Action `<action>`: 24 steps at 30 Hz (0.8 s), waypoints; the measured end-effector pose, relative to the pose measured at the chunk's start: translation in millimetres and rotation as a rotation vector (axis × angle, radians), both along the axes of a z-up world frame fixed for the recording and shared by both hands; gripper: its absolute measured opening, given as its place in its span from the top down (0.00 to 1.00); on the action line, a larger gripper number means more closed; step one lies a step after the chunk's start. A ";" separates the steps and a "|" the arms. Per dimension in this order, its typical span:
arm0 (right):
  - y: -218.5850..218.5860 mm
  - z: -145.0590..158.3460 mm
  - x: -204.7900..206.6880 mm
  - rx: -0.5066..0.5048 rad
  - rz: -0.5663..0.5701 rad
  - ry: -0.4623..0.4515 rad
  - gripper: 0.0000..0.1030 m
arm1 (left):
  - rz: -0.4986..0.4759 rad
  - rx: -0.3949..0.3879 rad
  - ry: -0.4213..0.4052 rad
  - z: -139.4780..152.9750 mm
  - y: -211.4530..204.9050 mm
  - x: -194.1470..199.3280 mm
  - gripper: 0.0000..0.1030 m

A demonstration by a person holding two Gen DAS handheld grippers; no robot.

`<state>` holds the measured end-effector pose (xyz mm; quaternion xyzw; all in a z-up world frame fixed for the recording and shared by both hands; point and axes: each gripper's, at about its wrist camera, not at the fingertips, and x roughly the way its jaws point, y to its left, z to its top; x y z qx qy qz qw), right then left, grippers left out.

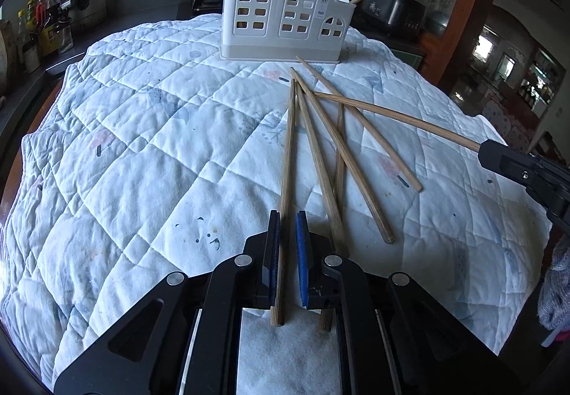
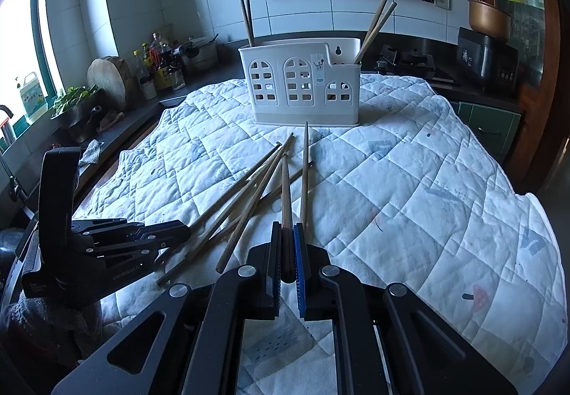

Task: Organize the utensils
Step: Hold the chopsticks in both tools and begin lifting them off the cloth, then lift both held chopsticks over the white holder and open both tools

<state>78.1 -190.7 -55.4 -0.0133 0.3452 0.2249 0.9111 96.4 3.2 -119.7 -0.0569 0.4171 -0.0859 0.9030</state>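
My right gripper (image 2: 288, 252) is clamped on a chopstick (image 2: 285, 191) above the quilt (image 2: 409, 181); loose chopsticks (image 2: 245, 202) lie before the white holder (image 2: 299, 88), left gripper (image 2: 178, 232) beside them

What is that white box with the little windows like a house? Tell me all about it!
The white holder looks like plastic, with arched window-shaped holes cut in its front and a paler band along its base. It stands upright on the quilted cloth, at the far side. Its right end is lower, with a keyhole slot in the wall behind. Wooden chopsticks lean out of that right end, and two more stand at its left. Neither gripper touches it.
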 end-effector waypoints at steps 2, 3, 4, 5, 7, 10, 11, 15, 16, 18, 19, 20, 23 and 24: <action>0.0 -0.5 0.0 0.000 0.000 0.001 0.94 | -0.003 0.001 0.016 -2.0 0.7 2.9 0.91; -0.3 -0.6 0.1 0.000 0.000 0.001 0.94 | -0.008 -0.005 0.031 -4.0 1.0 5.0 0.91; -0.3 -0.5 0.0 0.000 0.000 0.001 0.94 | -0.009 -0.004 0.032 -4.7 0.7 6.6 0.91; -0.3 -0.8 -0.2 0.001 0.001 0.001 0.93 | -0.011 -0.001 0.033 -4.3 0.3 7.1 0.91; -0.4 -0.7 0.2 -0.001 0.001 0.002 0.93 | -0.019 0.012 0.041 -4.0 -1.5 8.8 0.91; -0.5 -0.3 0.2 0.001 0.000 0.001 0.93 | -0.040 0.033 0.058 -2.7 -3.4 11.4 0.91; -0.3 -0.3 0.4 0.002 0.001 0.002 0.93 | -0.047 0.035 0.067 -2.5 -3.2 12.7 0.90; 1.2 -1.4 -0.2 -0.005 0.006 0.003 0.93 | -0.080 0.064 0.112 -0.3 -5.9 20.0 0.94; 1.7 -1.1 -0.3 -0.007 0.009 0.002 0.93 | -0.090 0.078 0.118 0.4 -7.3 21.2 0.94; 1.7 0.5 -0.3 -0.009 0.014 -0.002 0.93 | -0.100 0.093 0.130 1.9 -8.6 23.3 0.94; 1.7 1.6 -0.5 -0.010 0.015 -0.005 0.93 | -0.100 0.095 0.132 3.1 -8.0 24.2 0.95; 1.1 3.7 0.8 -0.007 0.015 -0.007 0.93 | -0.096 0.092 0.125 5.4 -6.4 24.7 0.95; -0.8 11.3 3.6 -0.005 0.016 -0.020 0.94 | -0.067 0.047 0.067 21.3 3.7 22.3 0.95; -1.4 14.6 5.0 -0.006 0.015 -0.027 0.94 | -0.055 0.024 0.041 28.3 7.4 20.3 0.95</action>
